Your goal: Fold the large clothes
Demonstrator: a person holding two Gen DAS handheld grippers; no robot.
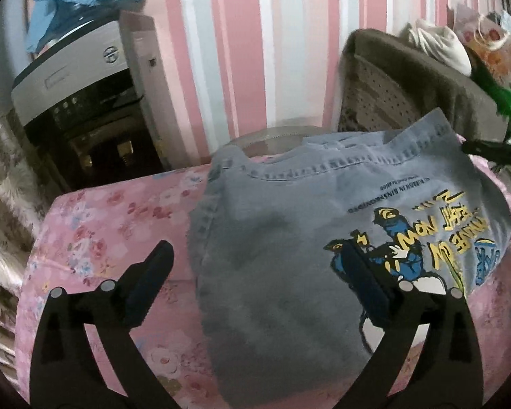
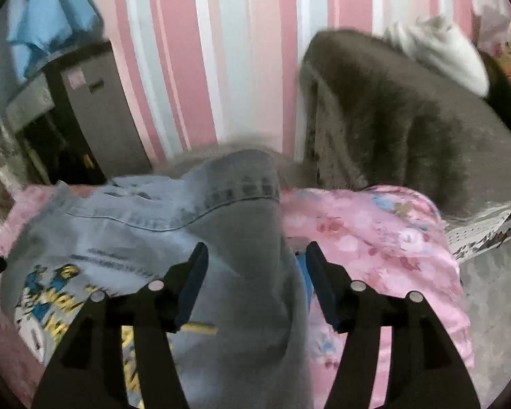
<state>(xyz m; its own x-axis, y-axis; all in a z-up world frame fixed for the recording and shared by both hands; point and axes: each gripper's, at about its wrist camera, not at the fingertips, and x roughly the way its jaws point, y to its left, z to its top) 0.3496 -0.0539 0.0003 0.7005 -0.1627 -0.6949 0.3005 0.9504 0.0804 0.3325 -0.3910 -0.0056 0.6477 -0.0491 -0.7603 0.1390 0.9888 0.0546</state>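
At the far left a grey-and-white appliance [image 1: 75, 78] is standing against the pink striped wall [image 1: 255, 34], with blue cloth [image 1: 81, 0] piled on top. The left gripper [image 1: 259, 283] is hanging wide open and gripping nothing; its left finger is hovering over the pink floral bedcover [image 1: 102, 231] and its right finger over the print, so the folded left edge of the grey printed T-shirt [image 1: 272, 238] is lying between them. The shirt is lying flat on the bedcover with its stitched hem toward the wall, its long axis running roughly left to right. The right gripper [image 2: 255, 283] is standing about half open, empty, straddling a folded grey flap at the shirt's right edge. Each hand is nearest its own side, so the next fold looks likely to start from those 2 edges. Bare bedcover is lying open on both sides; a brown fleece-draped chair [image 2: 408, 119] is crowding the far right.
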